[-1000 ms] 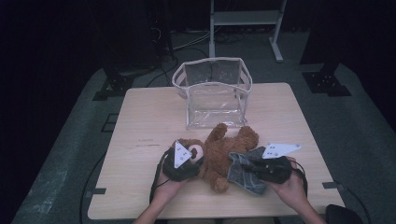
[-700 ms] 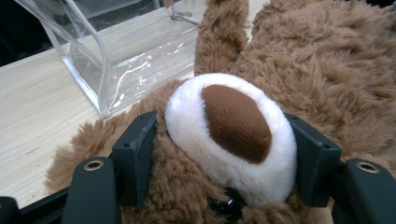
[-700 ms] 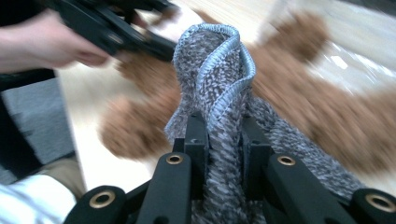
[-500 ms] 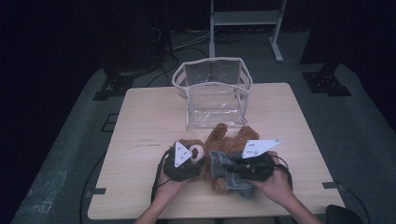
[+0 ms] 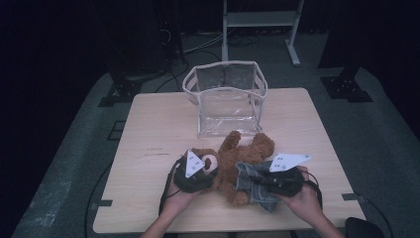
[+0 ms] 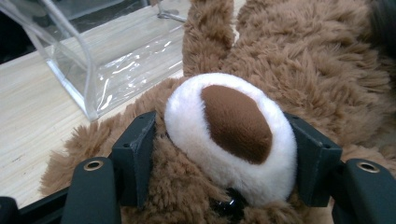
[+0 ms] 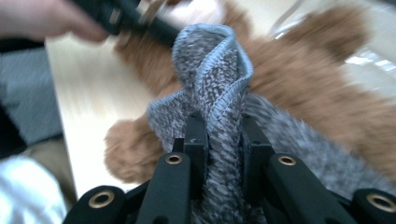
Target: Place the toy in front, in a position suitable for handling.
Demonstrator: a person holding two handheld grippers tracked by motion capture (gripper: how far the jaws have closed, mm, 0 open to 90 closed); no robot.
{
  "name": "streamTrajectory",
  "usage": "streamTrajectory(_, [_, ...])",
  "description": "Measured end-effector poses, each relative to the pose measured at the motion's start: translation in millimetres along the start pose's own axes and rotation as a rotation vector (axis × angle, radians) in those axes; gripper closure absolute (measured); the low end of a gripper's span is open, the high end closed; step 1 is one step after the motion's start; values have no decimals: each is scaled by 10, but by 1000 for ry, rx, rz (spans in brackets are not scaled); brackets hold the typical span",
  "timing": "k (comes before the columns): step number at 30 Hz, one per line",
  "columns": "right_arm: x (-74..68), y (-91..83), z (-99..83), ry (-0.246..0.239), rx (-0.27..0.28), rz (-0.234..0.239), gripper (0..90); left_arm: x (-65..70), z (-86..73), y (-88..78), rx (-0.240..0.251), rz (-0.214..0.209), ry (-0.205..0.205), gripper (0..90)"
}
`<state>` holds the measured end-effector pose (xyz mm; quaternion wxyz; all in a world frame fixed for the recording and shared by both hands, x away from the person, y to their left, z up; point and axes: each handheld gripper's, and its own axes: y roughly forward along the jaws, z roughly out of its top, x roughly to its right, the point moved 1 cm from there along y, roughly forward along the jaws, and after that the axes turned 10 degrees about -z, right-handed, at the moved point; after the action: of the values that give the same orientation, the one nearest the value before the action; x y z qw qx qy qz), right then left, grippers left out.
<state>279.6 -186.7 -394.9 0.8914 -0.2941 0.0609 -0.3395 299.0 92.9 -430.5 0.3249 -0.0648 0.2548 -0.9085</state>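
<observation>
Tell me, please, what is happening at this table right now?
A person is dressing a brown teddy bear that lies on the wooden table. The left gripper is clamped on the bear's head, its jaws pressing either side of the white muzzle. The right gripper pinches a fold of a small grey knitted garment, which lies over the bear's lower body. A clear plastic bag stands open just behind the bear.
</observation>
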Motion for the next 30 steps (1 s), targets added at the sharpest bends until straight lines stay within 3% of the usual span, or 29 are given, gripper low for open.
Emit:
streamTrajectory(3, [108,-48,92,27,47,-18,760,8,2,2,-5,-6,19,333])
streamTrajectory(7, [218,16,95,49,45,-29,759,-10,-5,-13,-8,-27,27,333])
streamTrajectory(8, [278,73,35,85,36,-24,760,-12,-7,-16,-7,-31,23,332])
streamTrajectory(11, [346,95,-75,122,32,-18,760,0,-10,-19,-6,-34,33,332])
streamTrajectory(14, [414,67,-131,121,12,-59,760,0,-11,-22,-7,-39,36,332])
streamTrajectory(15, [476,42,-165,140,8,-80,760,-2,-11,-23,-8,-40,35,332])
streamTrajectory(18, [562,-47,-175,187,36,-82,759,9,-9,-24,-10,-39,36,332])
streamTrajectory(23, [512,-83,-53,171,63,-47,753,30,-9,-42,-26,-66,57,335])
streamTrajectory(30, [487,100,-4,143,28,-19,753,43,-40,-107,-52,-121,104,340])
